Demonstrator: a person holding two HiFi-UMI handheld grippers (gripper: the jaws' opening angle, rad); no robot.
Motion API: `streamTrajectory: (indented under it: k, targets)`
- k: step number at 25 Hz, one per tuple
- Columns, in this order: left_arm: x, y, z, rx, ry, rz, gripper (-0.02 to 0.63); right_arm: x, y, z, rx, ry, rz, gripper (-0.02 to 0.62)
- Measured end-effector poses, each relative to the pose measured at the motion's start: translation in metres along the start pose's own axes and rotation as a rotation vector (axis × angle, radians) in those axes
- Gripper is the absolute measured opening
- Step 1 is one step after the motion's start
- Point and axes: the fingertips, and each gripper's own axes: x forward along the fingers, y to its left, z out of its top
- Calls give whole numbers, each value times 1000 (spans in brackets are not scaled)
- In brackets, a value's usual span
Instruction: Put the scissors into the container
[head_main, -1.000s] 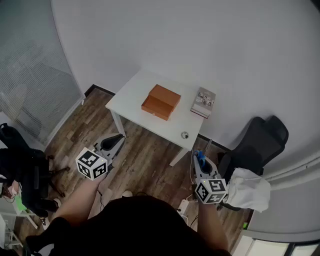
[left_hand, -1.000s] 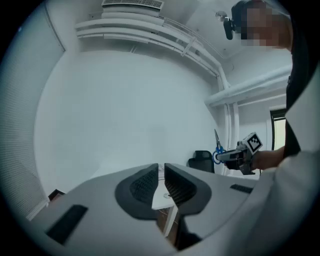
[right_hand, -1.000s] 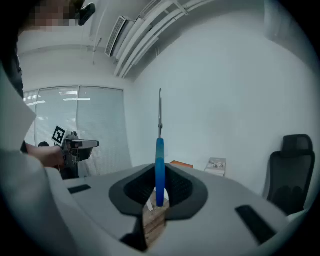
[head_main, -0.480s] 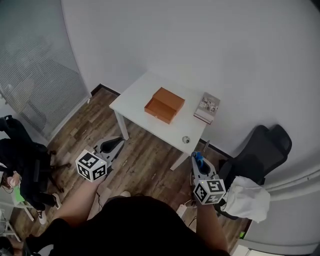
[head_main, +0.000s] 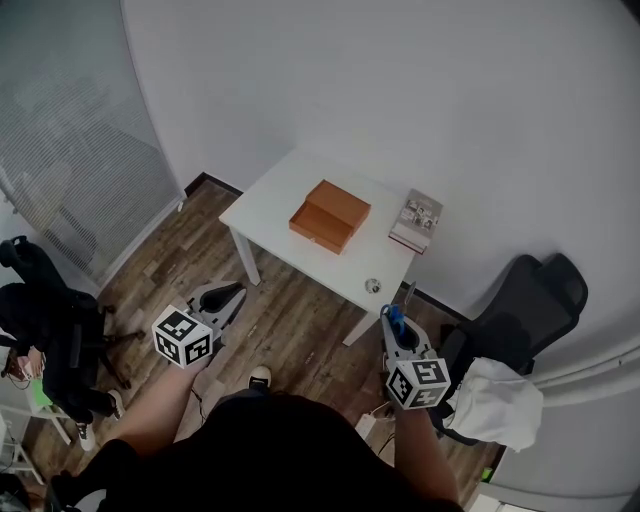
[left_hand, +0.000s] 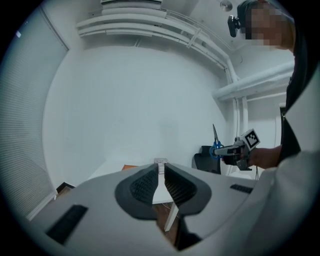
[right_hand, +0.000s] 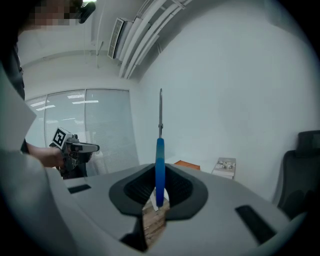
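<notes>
We've got the right claw clamped on the blue-handled scissors, left claw closed on nothing. Orange container sits on the white bench.

White wall at twelve; table centre on wood floor; black chair at three; blinds at ten.

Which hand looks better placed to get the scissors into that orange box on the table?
Right: the right gripper clamps the scissors by the blue handle, while the left gripper holds nothing.
</notes>
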Motion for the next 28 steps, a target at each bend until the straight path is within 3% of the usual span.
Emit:
streamTrajectory:
  k: [12, 28]
  targets:
    - [38, 35, 4, -24, -8, -66, 44, 31, -7, -2, 13, 58, -64, 46]
    - [67, 158, 2, -78, -18, -118, 44, 130, 26, 23, -4, 86, -146, 46]
